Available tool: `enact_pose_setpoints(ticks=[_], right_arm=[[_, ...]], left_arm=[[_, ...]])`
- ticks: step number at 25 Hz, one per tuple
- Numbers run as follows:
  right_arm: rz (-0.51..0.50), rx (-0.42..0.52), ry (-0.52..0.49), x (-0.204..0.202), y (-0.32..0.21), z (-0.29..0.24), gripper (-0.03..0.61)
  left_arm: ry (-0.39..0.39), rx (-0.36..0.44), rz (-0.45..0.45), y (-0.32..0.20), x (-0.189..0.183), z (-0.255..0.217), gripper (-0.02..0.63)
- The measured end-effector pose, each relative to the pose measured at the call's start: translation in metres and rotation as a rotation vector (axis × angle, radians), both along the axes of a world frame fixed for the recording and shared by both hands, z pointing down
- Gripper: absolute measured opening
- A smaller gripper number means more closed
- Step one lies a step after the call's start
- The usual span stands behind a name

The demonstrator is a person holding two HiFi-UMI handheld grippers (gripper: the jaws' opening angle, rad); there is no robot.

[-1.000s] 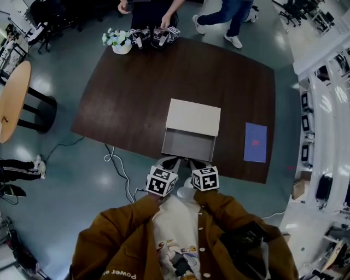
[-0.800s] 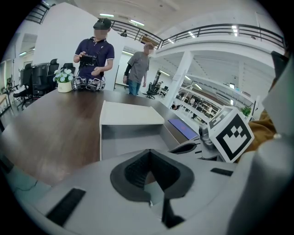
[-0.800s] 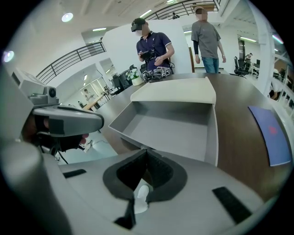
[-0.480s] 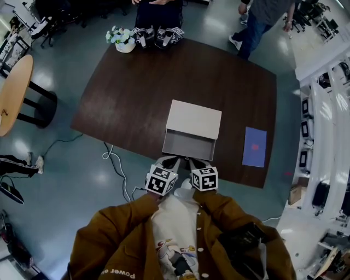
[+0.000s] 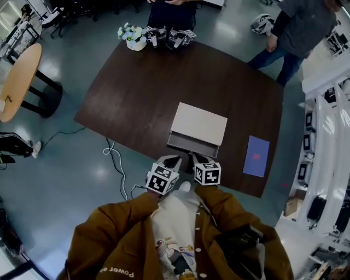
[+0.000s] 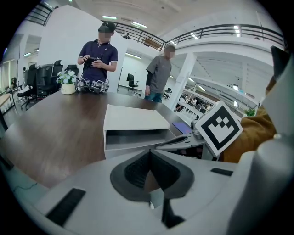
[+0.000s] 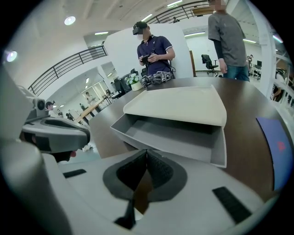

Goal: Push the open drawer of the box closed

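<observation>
One drawer slid further in; left tool, right tool closed.

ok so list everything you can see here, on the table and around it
table: 1, dark brown, centre
box: 1, off-white, near edge of table
drawer: 1, grey, partly open
sheet: 1, purple, right of box
flower pot: 1, white, far edge
spare grippers: apparently 2, beside flowers
round table: 1, light wood, left
cable: 1, white, floor
people: 2, beyond table
left gripper: grey, shut, facing drawer
right gripper: grey, shut, facing drawer
jacket: brown
</observation>
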State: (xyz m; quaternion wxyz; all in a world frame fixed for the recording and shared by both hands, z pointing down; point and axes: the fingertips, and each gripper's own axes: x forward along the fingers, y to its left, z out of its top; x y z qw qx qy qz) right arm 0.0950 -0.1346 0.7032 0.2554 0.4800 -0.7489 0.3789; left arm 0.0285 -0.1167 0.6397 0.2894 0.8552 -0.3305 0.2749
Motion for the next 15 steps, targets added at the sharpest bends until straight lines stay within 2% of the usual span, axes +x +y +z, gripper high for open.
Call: enact_pose_setpoints(ticks=[15], right_arm=[[0.007, 0.015, -0.020, 0.009, -0.034, 0.001, 0.006]], left_arm=[[-0.006, -0.007, -0.038, -0.013, -0.001, 0.004, 0.005]])
